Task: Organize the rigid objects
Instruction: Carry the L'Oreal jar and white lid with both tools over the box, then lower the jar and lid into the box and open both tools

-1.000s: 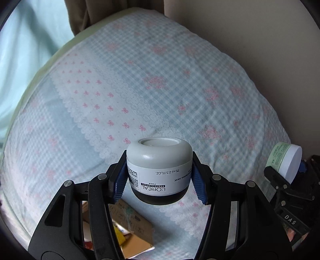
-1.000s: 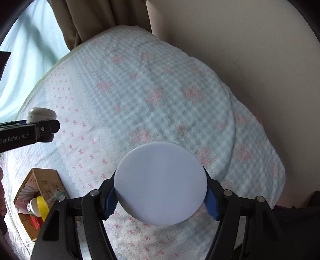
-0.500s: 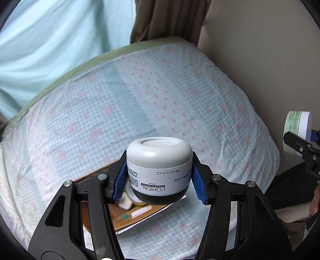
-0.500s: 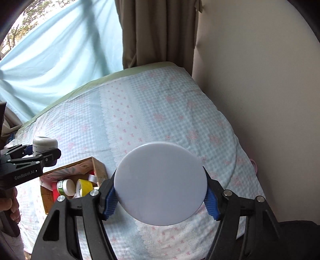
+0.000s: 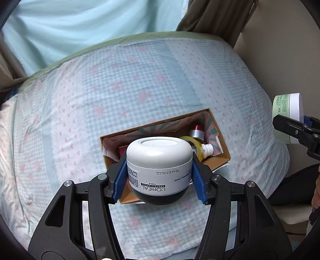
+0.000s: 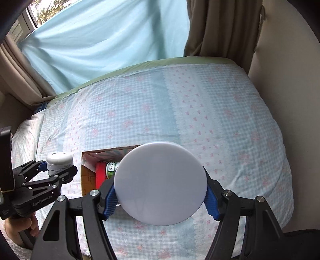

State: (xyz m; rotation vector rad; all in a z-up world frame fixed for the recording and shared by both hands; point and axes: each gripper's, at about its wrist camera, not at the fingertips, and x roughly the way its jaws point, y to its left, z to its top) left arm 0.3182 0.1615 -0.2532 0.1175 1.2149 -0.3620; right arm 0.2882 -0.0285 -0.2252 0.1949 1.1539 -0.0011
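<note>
l'oréal jar (image 5: 159, 167) gripped, green jar (image 5: 288, 118) seemingly held

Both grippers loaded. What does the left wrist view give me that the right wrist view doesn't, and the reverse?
Left wrist only: the L'Oreal jar label, the green side of the green-labelled jar, and the tape roll and small white bottle in the cardboard box.

Right wrist only: the window, and the person's hand on the left hand-held gripper.

Both: the box on the checked bedspread, and both jars clamped.
</note>
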